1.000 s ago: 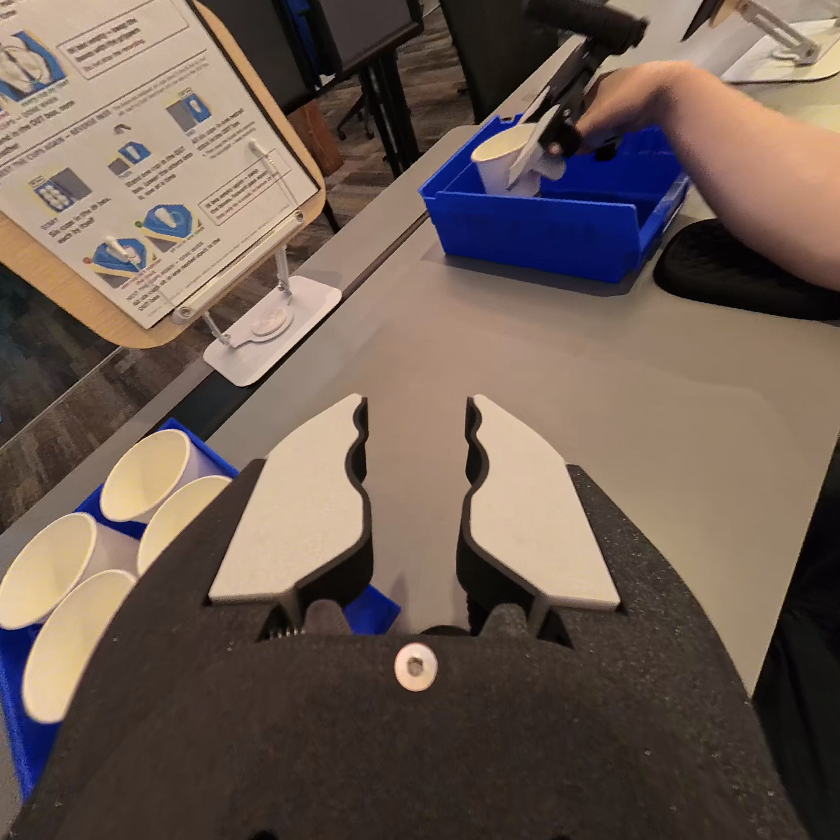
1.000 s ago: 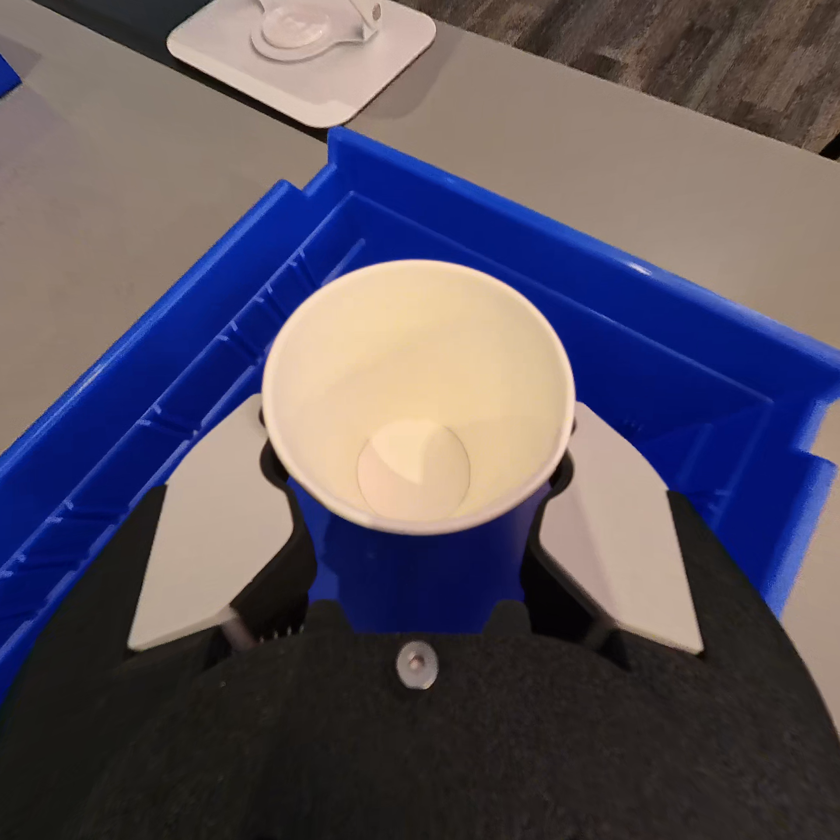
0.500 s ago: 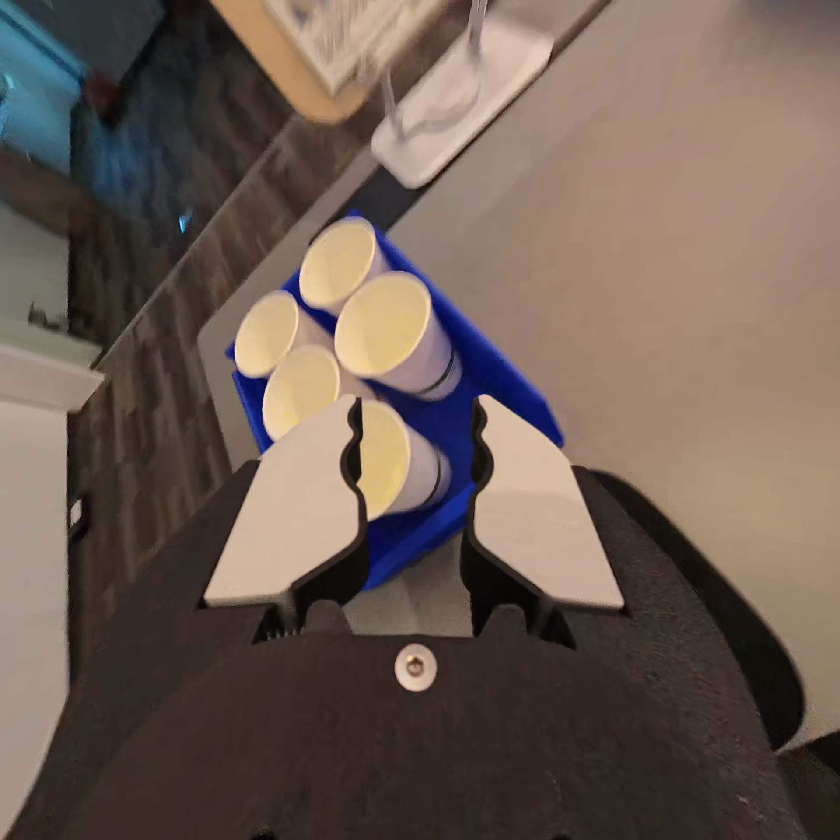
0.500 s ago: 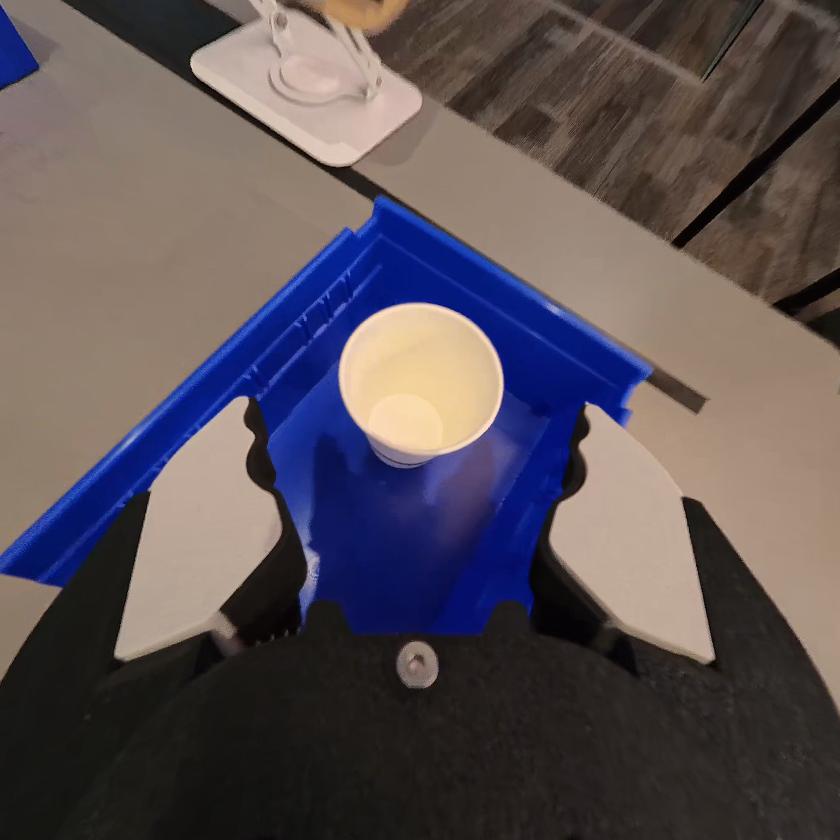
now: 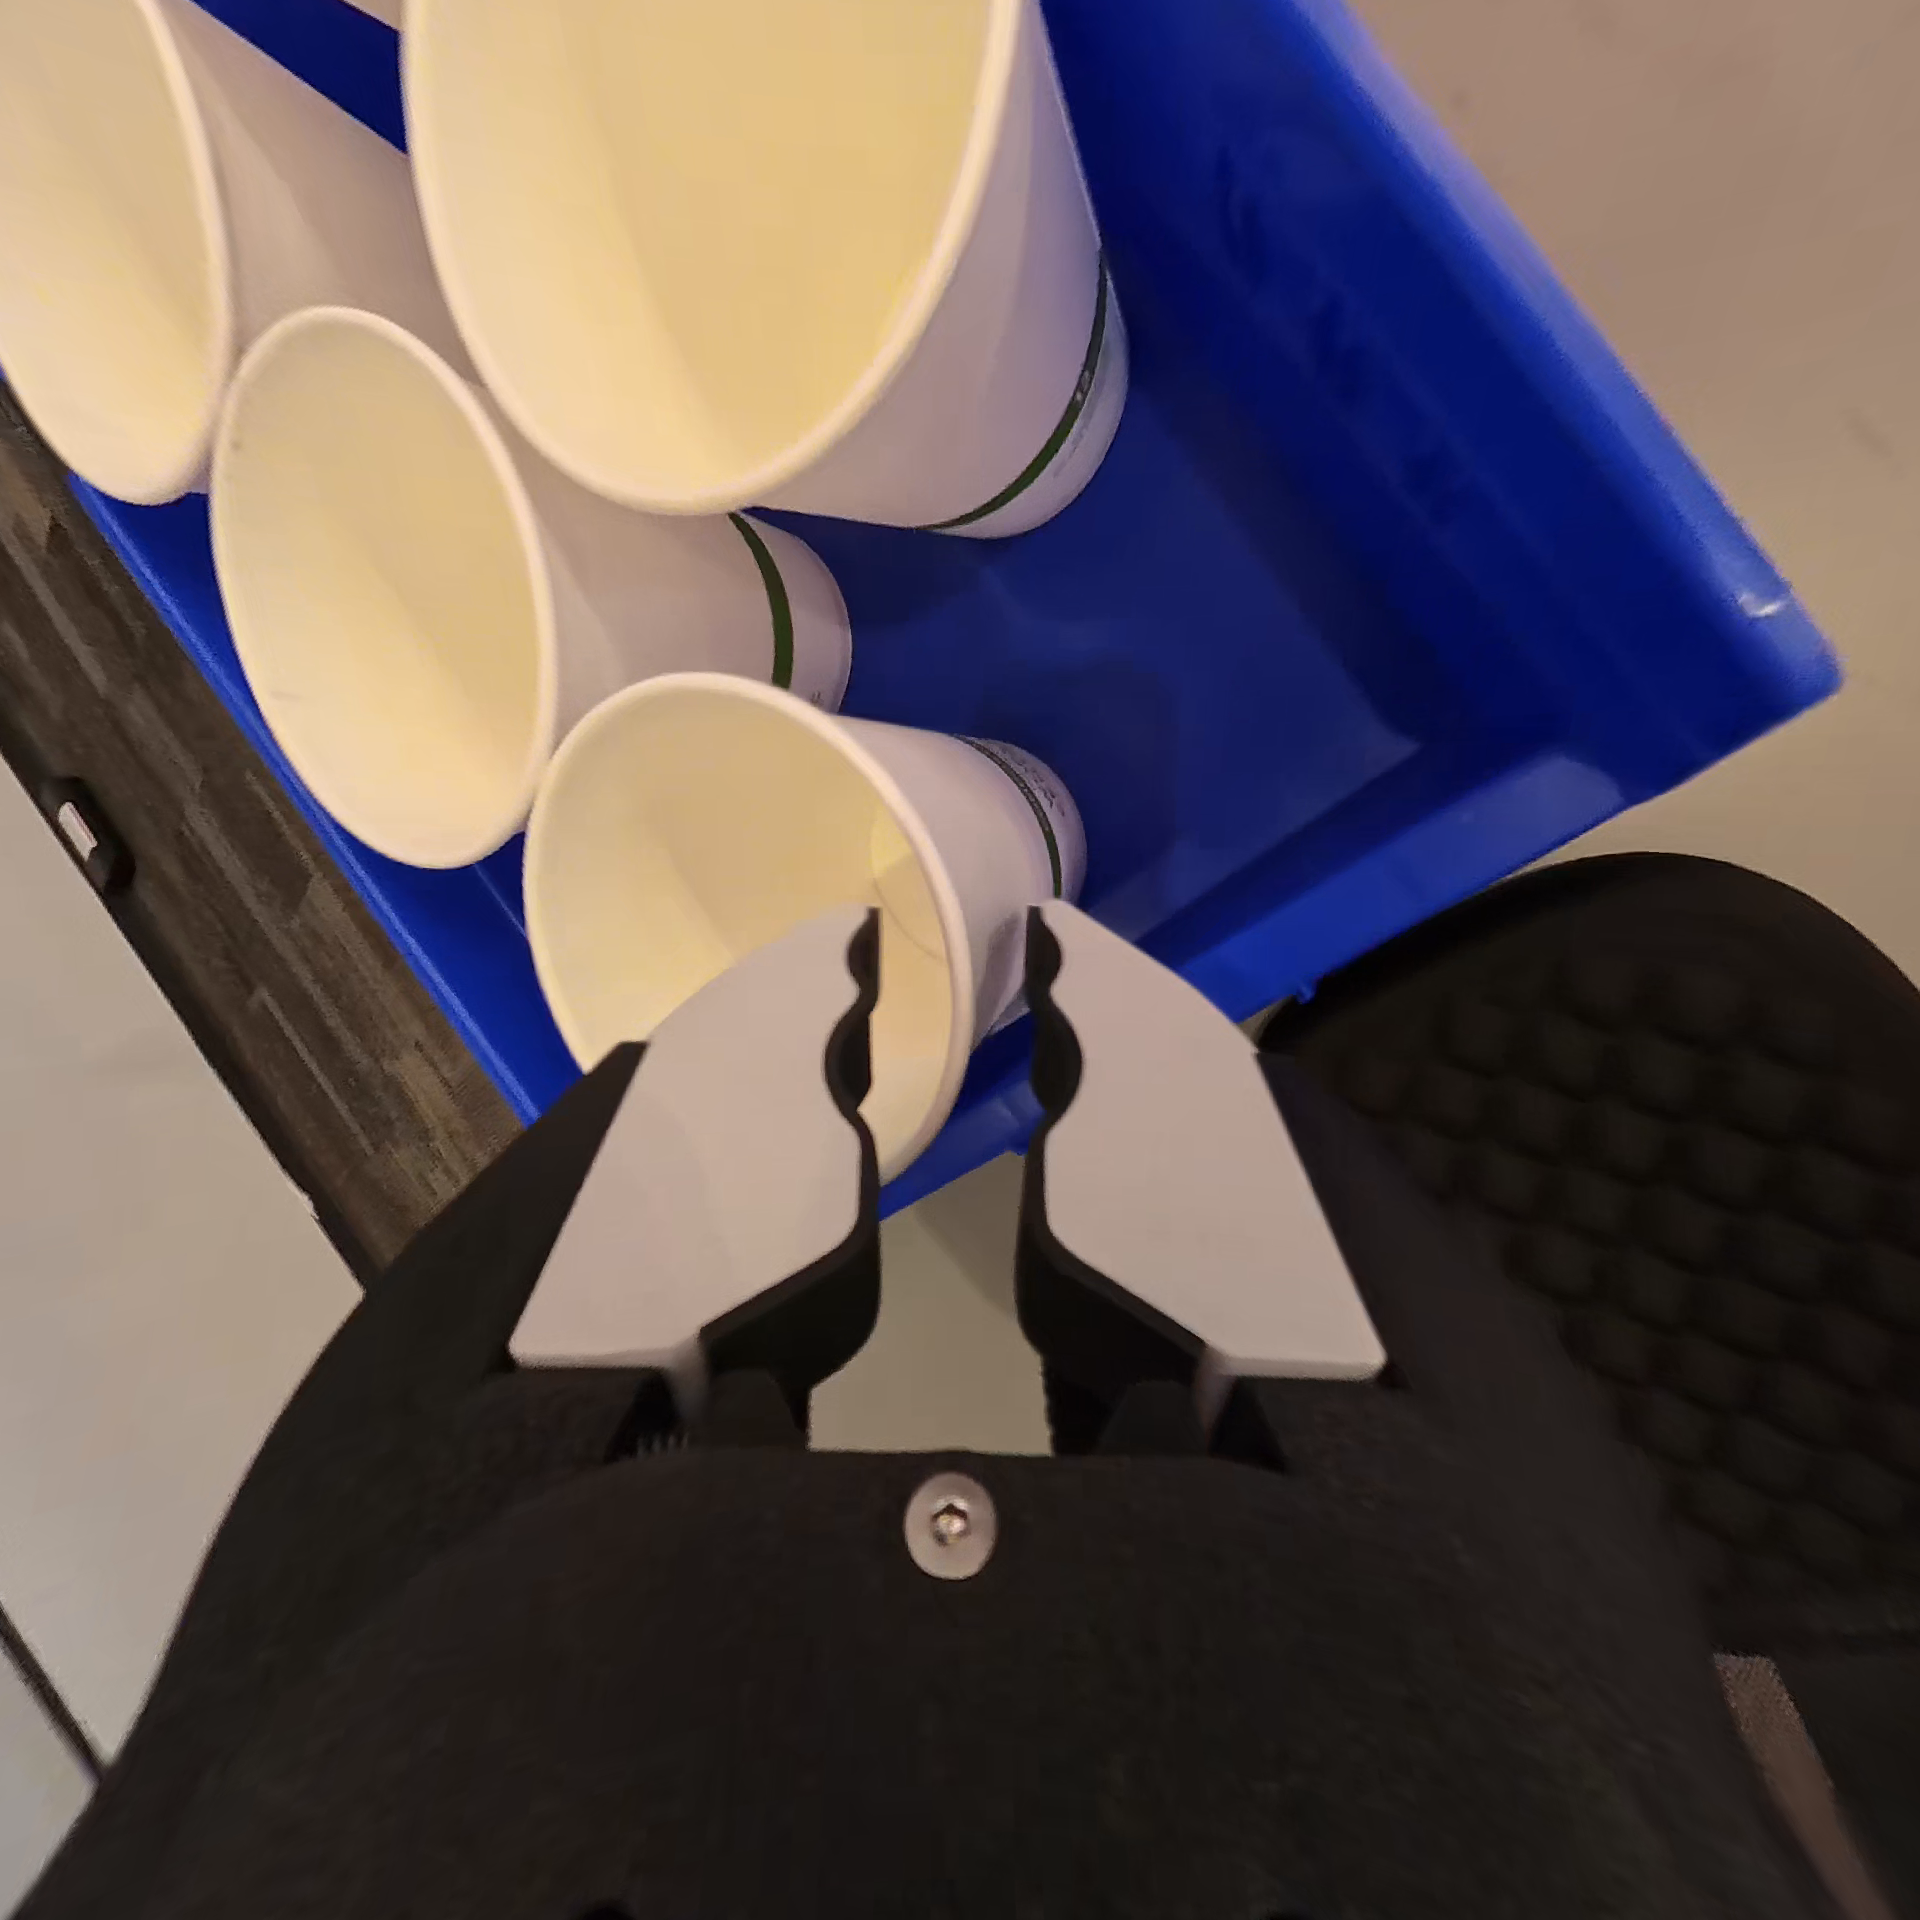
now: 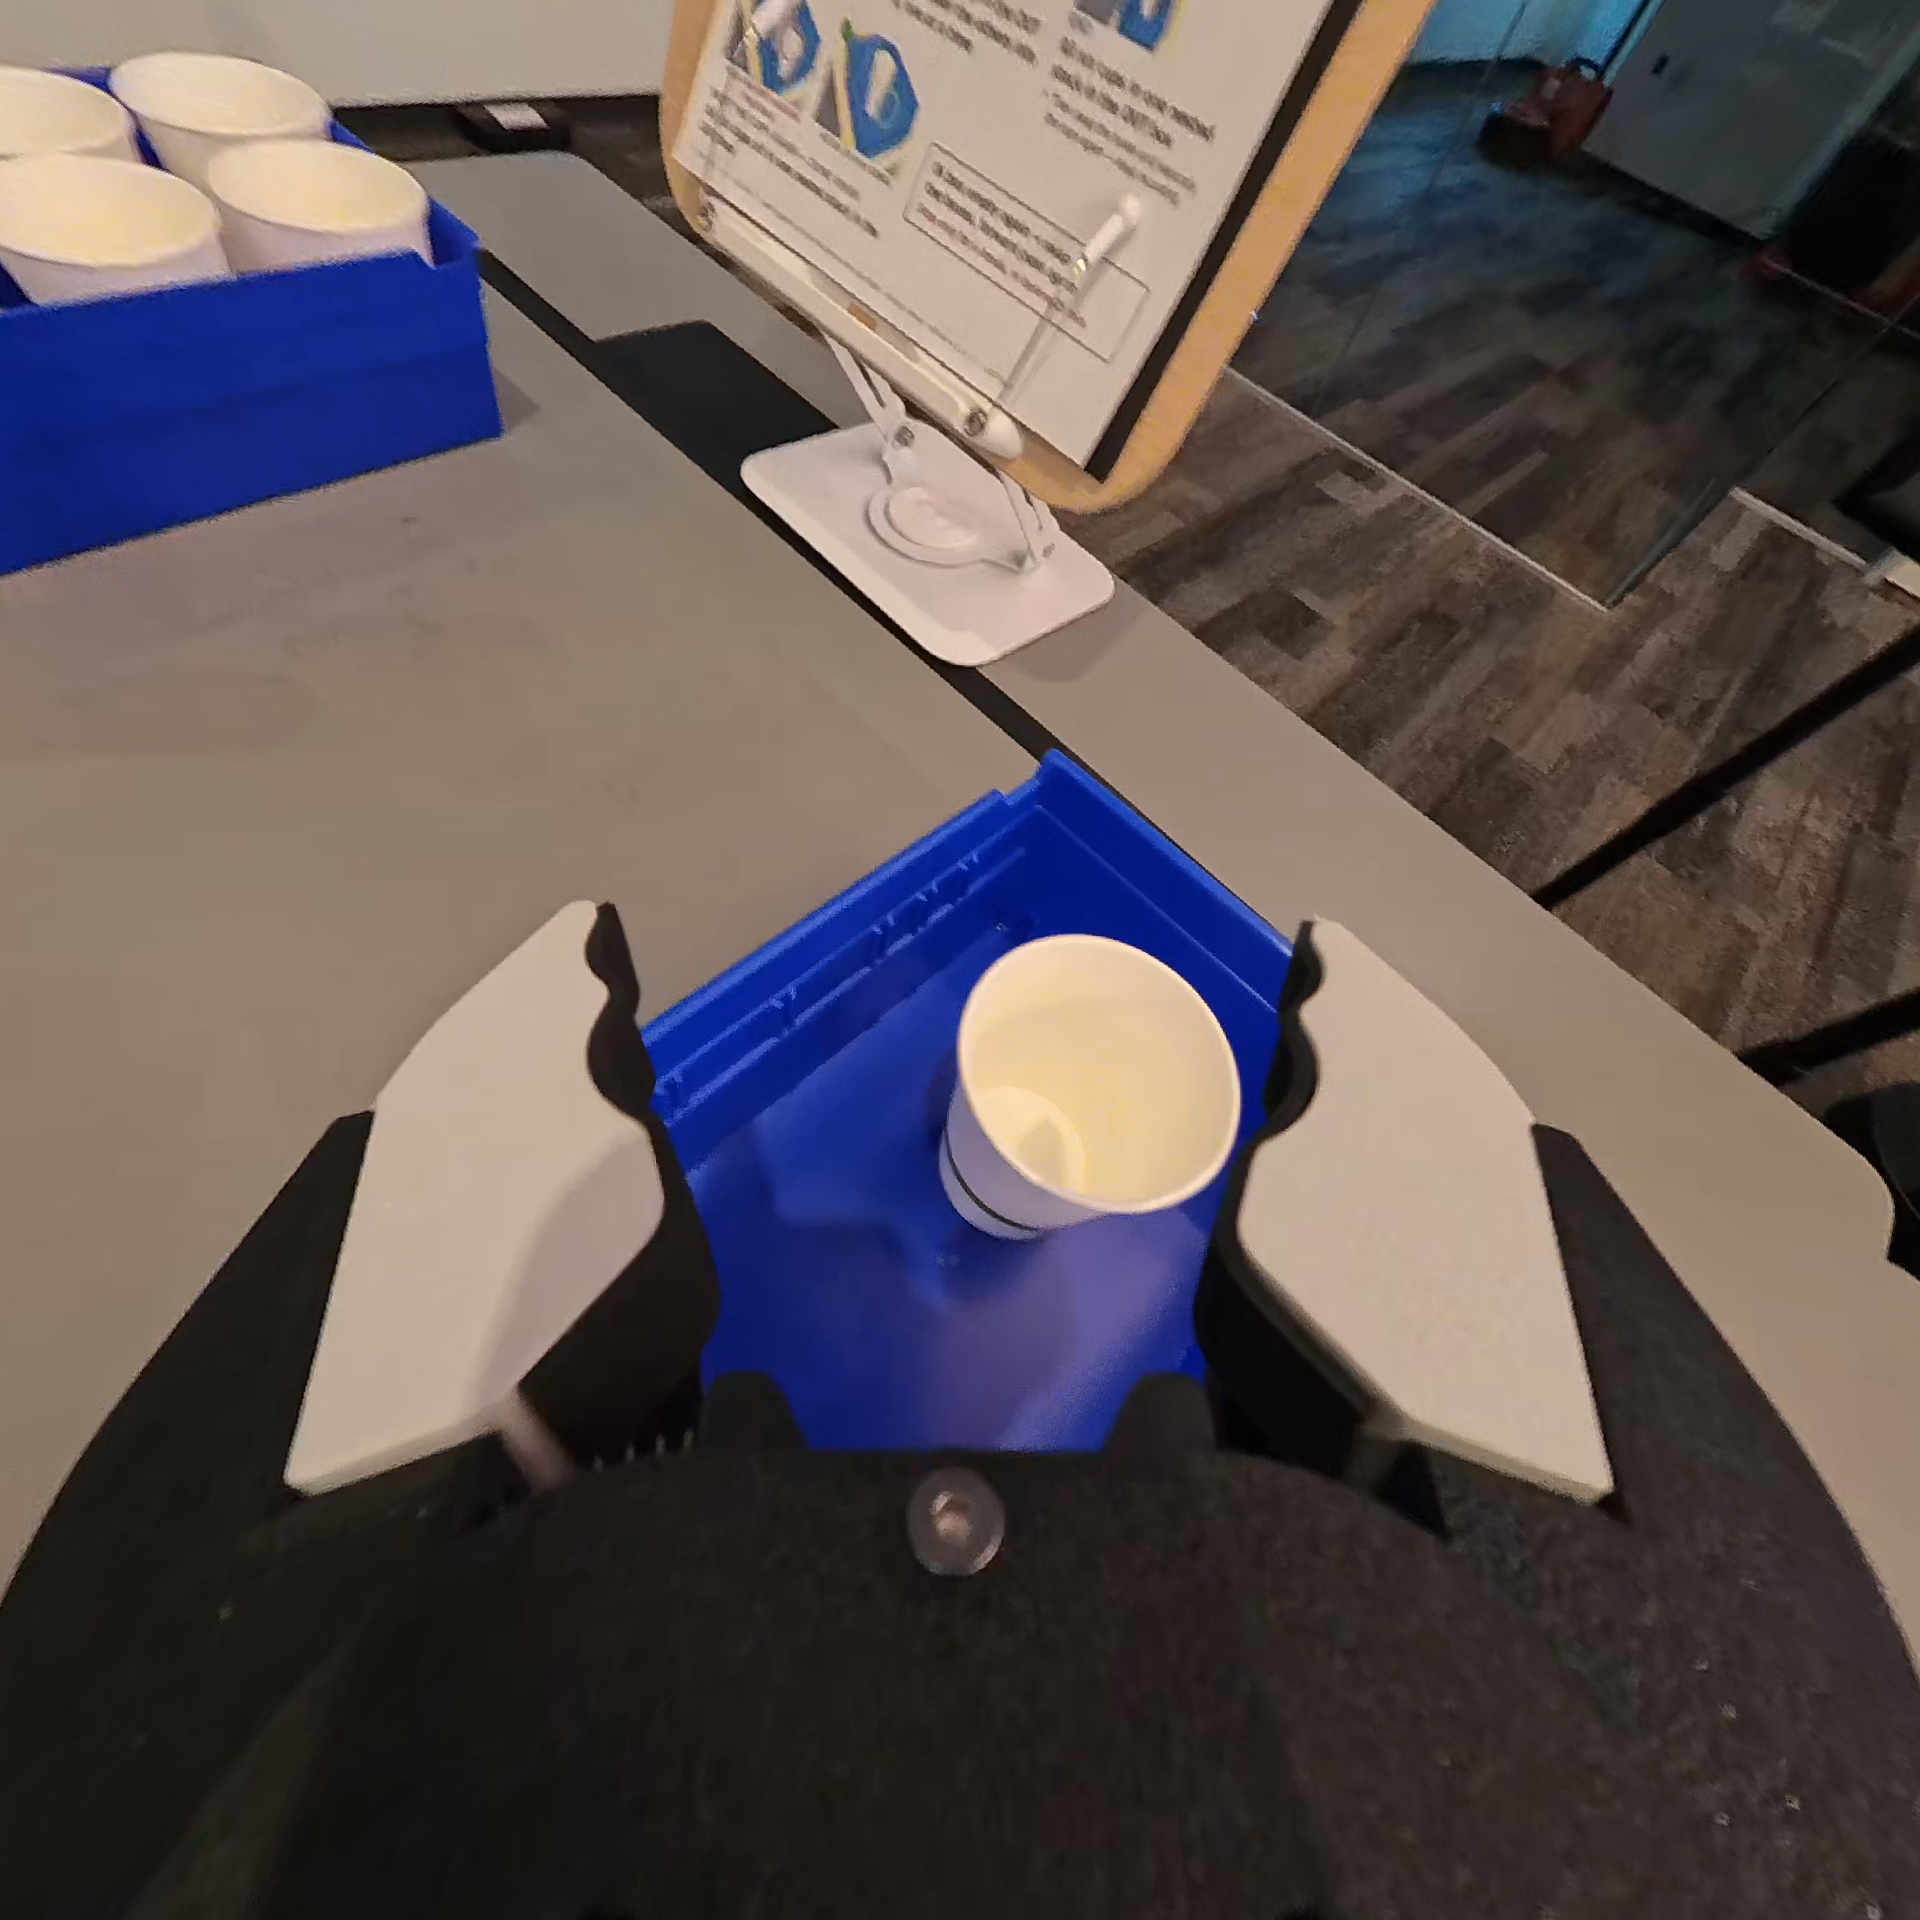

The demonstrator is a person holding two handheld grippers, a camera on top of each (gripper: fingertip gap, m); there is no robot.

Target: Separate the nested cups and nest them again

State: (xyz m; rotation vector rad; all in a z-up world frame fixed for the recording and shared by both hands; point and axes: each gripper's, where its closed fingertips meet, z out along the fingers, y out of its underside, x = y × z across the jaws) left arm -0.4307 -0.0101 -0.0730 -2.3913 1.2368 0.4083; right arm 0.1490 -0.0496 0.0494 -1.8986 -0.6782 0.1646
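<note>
Over the left blue bin (image 5: pixel 1455 436), left gripper (image 5: pixel 951 920) part-open astride nearest cup's (image 5: pixel 748 831) rim, right gripper (image 6: pixel 951 935) wide, empty.

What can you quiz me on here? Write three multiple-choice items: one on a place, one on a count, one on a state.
1. The left gripper straddles:
A. the rim of the nearest cup
B. a spoon
C. a lid

2. Cups in the blue bin below the right gripper:
A. three
B. one
C. five

3. The right gripper is:
A. shut on a cup
B. shut on nothing
C. open

Key:
1 A: one finger sits inside the cup's mouth and the other outside its wall.
2 B: a single cup stands upright on the bin floor.
3 C: its fingers are spread wide, with the bin showing between them.
</note>
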